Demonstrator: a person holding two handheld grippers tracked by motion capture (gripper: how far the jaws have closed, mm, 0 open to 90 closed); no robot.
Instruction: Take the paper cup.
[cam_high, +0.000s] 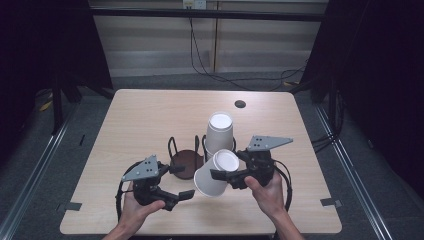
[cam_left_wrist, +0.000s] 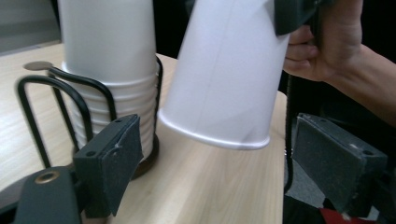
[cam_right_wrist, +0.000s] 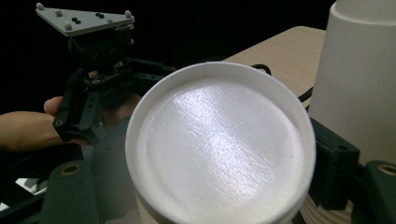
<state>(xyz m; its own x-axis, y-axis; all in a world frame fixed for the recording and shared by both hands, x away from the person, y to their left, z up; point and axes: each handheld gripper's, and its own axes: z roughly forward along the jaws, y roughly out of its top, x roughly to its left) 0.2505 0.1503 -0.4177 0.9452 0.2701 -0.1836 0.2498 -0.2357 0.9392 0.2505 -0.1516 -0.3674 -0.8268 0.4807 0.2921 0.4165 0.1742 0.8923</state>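
Right gripper (cam_high: 220, 176) is clamped on an upside-down white paper cup (cam_high: 216, 172), tilted, held just at four o'clock from the wire cup holder (cam_high: 186, 159) near the table's (cam_high: 150, 115) centre. My left gripper (cam_high: 182, 182), jaws apart and gripping nothing, waits at seven o'clock from the holder. I judge the step is seating this cup, so I should level it, line its rim over the free ring, and lower gently without knocking the stack of cups (cam_high: 219, 134) standing in the other ring. Count: two grippers, one holder with two rings, one loose cup, one stack whose number I cannot tell.
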